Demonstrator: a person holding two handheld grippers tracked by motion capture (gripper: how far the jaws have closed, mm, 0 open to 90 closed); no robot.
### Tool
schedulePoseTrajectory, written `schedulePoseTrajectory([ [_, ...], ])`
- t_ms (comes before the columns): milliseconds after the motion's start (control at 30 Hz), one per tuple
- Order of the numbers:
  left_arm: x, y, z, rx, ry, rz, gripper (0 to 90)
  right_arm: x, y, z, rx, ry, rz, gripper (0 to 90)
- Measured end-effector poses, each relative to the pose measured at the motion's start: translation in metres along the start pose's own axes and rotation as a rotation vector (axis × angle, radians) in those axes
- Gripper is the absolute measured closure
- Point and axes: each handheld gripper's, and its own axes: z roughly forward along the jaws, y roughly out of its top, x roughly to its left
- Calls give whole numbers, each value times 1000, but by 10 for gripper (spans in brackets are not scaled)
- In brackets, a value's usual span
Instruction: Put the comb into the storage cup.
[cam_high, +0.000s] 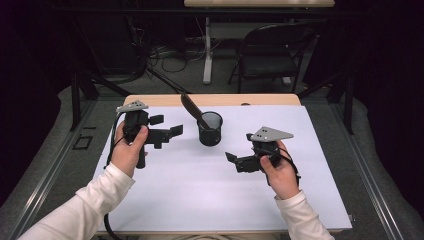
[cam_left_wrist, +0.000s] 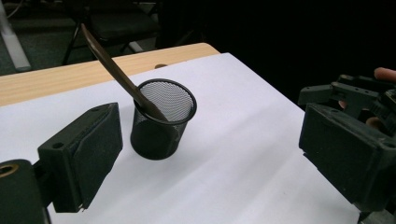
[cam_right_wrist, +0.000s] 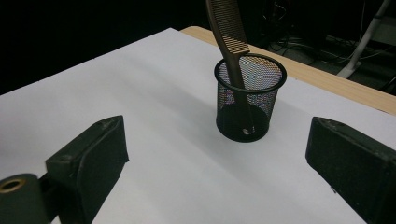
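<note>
Comb (cam_right_wrist: 229, 32) in unlabelled mesh cup (cam_right_wrist: 250, 100)

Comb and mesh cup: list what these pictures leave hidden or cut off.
- Comb: right gripper view, its top end is cut off by the upper edge.
- Comb's lower end: high view, hidden inside the mesh cup behind its wall.
- Right gripper: left gripper view, partly covered by the left gripper's own near jaw and cut by the right edge.

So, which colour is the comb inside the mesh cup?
The comb is brown, clearest in the right gripper view.
</note>
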Motion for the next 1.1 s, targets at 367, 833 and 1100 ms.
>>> schedulePoseTrajectory([
  [367,2,-16,-4,9,-22,9,21,1,0,0,2,0,-3,51],
  [833,9,-38,-8,-10,-27,29,7,3,0,0,14,-13,-11,51],
  [1100,12,-49,-15,-22,-19,48,7,1,-9,-6,32,-50,-25,47],
])
